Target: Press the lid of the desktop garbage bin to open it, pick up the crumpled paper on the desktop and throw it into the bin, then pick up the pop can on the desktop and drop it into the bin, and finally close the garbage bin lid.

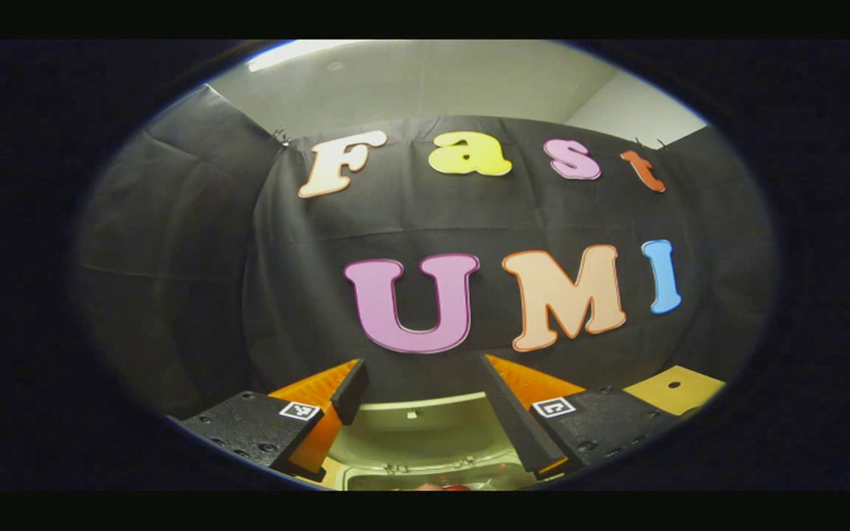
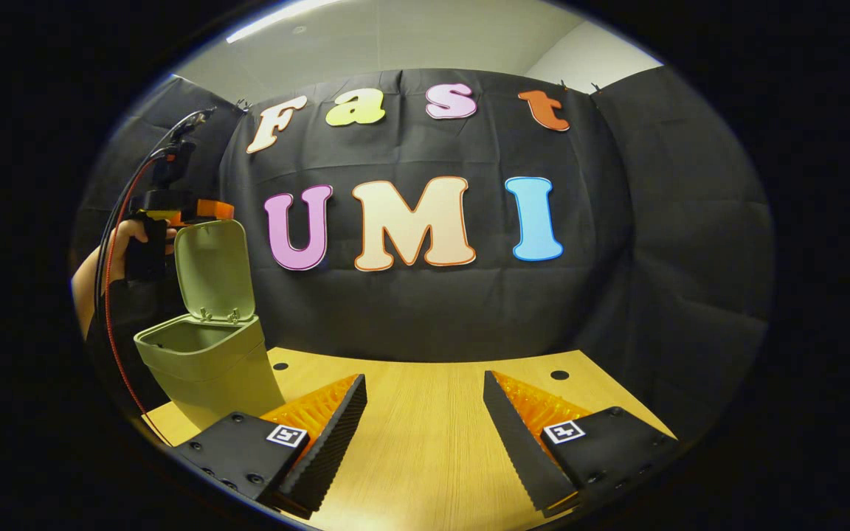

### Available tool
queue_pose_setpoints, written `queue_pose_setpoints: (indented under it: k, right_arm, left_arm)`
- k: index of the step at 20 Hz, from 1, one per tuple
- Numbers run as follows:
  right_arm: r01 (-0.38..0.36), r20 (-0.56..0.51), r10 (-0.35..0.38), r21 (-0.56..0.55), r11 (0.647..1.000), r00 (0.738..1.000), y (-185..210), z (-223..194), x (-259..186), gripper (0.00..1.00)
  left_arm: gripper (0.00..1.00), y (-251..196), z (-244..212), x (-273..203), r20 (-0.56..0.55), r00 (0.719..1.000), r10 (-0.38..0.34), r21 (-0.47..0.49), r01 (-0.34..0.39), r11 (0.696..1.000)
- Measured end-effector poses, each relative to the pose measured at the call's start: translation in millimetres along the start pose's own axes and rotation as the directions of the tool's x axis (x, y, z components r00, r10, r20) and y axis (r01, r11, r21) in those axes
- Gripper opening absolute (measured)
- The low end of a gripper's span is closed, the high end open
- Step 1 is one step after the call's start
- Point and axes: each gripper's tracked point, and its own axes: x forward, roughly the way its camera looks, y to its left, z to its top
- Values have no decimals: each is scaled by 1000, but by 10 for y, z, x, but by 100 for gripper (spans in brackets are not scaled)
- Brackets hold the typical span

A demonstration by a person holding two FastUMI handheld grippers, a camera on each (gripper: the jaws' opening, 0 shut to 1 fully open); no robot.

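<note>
A: Starting nearest in the right gripper view, the right tongs [image 2: 425,413] are hanging low over the wooden worktop [image 2: 425,450], their fingers standing well apart with nothing between them. The inner faces of the fingers [image 2: 336,431] are showing fine ridges, and a small square marker is sitting on each dark block behind them.

B: And the bin?

A: The garbage bin [image 2: 211,369] is standing on the worktop's left part, just beyond the left finger. It is pale green, smooth plastic, tapering towards its base, with a thick rim around its mouth. Its lid [image 2: 215,269] is standing raised, hinged at the back edge, the hollow underside facing the camera.

B: Where is the other gripper?

A: Behind the lid, up high. A hand [image 2: 126,247] is gripping the handle of the left tongs [image 2: 174,210], and a red cable is looping down from them.

B: What is the left gripper view showing?

A: The left tongs [image 1: 425,398] are pointing over the bin from above, fingers spread, gripping nothing. Between them the lid's pale inside [image 1: 414,435] is showing, and below it the bin's mouth [image 1: 425,479], where something red is peeking at the edge; I cannot tell what it is. Farther right, a corner of the worktop [image 1: 679,389] is showing.
</note>
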Motion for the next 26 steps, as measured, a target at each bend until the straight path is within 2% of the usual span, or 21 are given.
queue_pose_setpoints:
  k: [4, 5, 7, 12, 13, 16, 17, 18, 26]
  right_arm:
    - [-18, -7, 18, -10, 1000, 1000, -49, -15, -44, 100]
    - [-30, -12, 30, -15, 999, 999, -52, -29, -38, 100]
    - [-64, -30, 64, -25, 998, 998, -22, -71, -37, 100]
    - [-144, -37, 143, -39, 989, 989, 42, -59, -33, 100]
    - [-155, -38, 154, -40, 987, 987, 51, -44, -26, 100]
    - [-186, -41, 184, -45, 981, 982, 84, -35, -18, 99]
    - [-195, -43, 193, -48, 980, 980, 99, -29, -12, 99]
    - [-203, -45, 201, -53, 978, 979, 115, -37, -8, 100]
    - [-230, -59, 226, -55, 972, 972, 162, -41, 14, 100]
  left_arm:
    - [89, -54, -35, -135, -18, 1000, -1, -22, 1, 1000]
    - [92, -56, -34, -229, -20, 1000, 2, -22, -2, 1000]
    - [89, -93, -60, -368, -25, 1000, 11, -27, -12, 1000]
    - [94, -127, -180, -724, -53, 998, 43, -9, -43, 999]
    - [91, -147, -214, -780, -62, 997, 43, -8, -44, 999]
    - [96, -191, -332, -912, -86, 995, 52, -24, -54, 998]
    - [93, -216, -381, -959, -96, 994, 53, -34, -56, 998]
    - [96, -233, -432, -1015, -107, 993, 56, -41, -60, 997]
    - [96, -332, -942, -1323, -202, 978, 48, -78, -65, 995]
